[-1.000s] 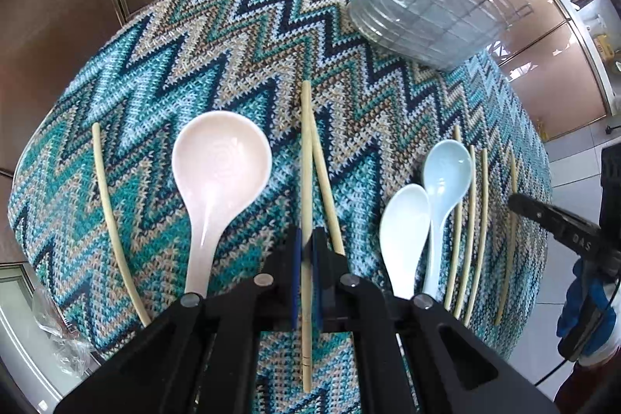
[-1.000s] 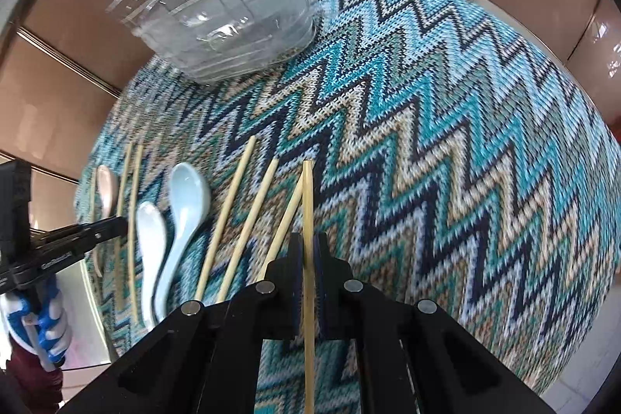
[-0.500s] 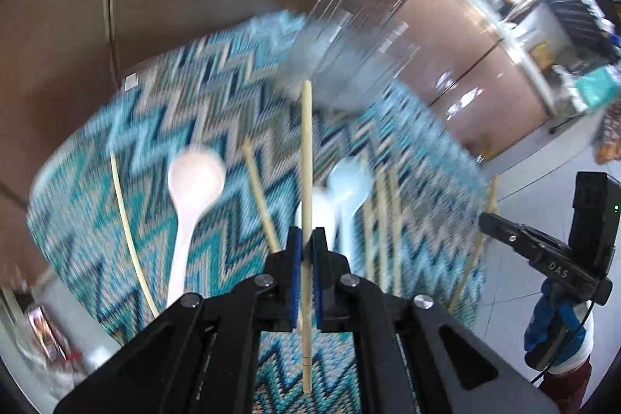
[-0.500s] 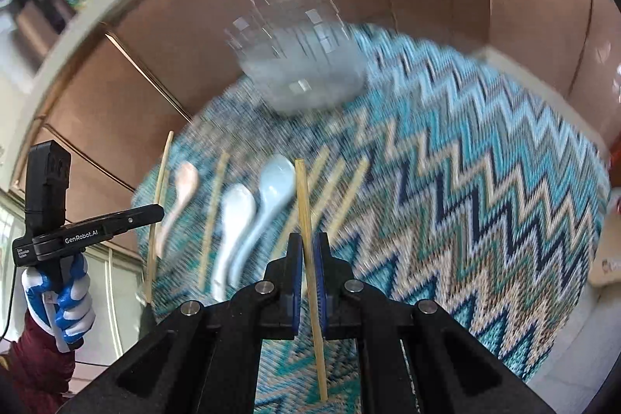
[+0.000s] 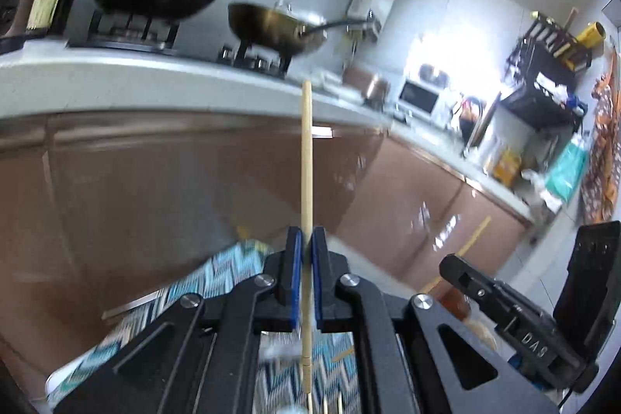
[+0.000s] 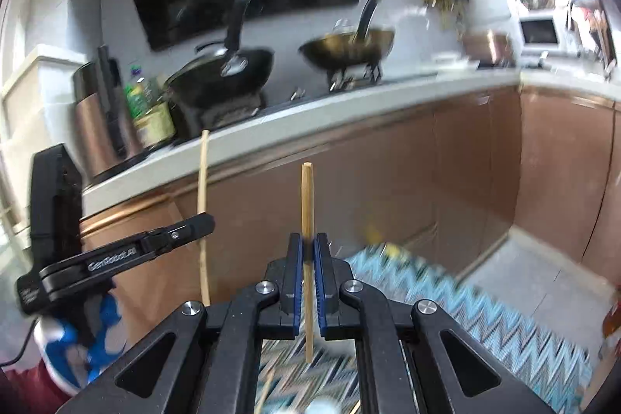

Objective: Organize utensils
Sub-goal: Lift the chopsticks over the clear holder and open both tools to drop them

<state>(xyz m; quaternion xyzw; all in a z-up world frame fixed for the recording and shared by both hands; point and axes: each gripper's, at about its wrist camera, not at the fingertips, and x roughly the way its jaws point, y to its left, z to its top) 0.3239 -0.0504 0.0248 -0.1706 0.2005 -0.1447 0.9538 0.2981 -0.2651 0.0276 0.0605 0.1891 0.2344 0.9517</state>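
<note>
Carry step: both grippers are pinching one chopstick each, lifted clear of the zigzag cloth point(image 6: 446, 293). Left gripper point(image 5: 305, 251) is clamping a chopstick point(image 5: 306, 158) upright; right gripper point(image 6: 308, 255) is clamping the other chopstick point(image 6: 307, 196). Next move, I'd judge: swinging both over a holder, not in view now, and lowering tips first. Count: two chopsticks held, two pans on the far stove.
</note>
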